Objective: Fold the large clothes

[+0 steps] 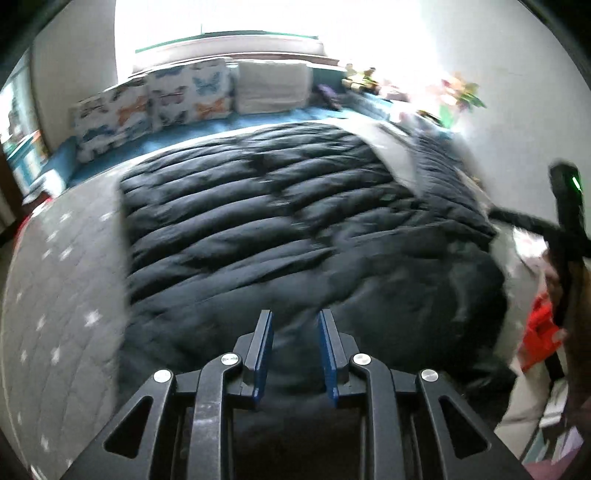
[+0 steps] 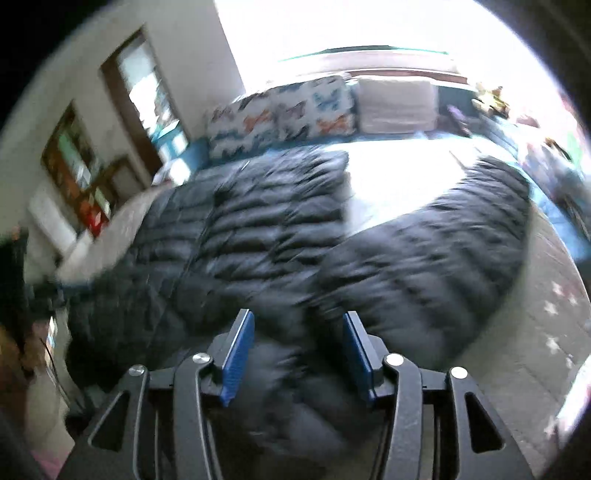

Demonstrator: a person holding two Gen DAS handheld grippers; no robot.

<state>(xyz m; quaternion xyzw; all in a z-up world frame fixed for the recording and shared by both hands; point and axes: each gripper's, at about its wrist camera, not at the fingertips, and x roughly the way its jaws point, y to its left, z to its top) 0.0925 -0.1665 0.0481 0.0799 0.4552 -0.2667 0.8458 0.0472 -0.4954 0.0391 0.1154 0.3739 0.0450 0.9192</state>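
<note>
**Black puffer coat spread on the bed, both grippers over its near end**

A black quilted coat (image 1: 258, 206) lies flat across a grey bedspread (image 1: 62, 280) dotted with white stars. Its body runs from the near edge of the bed toward the pillows, and one sleeve (image 2: 443, 258) angles off to the right, with a bare strip of bedspread between sleeve and body.

The left gripper (image 1: 295, 350) hangs over the near end of the coat. Its blue pads (image 1: 264, 354) stand apart with a gap between them, and dark fabric shows in that gap; whether the pads touch the cloth cannot be told through the blur.

The right gripper (image 2: 297, 350) is spread wider. Coat fabric, where sleeve meets body, bulges up between its pads (image 2: 240, 354), yet they do not look pressed onto it. Both views are smeared.

At the head of the bed sit two butterfly pillows (image 1: 155, 103) and a plain white pillow (image 1: 273, 86), under a bright window (image 1: 229, 26). A blue sheet (image 1: 122, 147) shows between pillows and bedspread. Flowers (image 1: 461, 92) stand on the right side of the left view.
</note>
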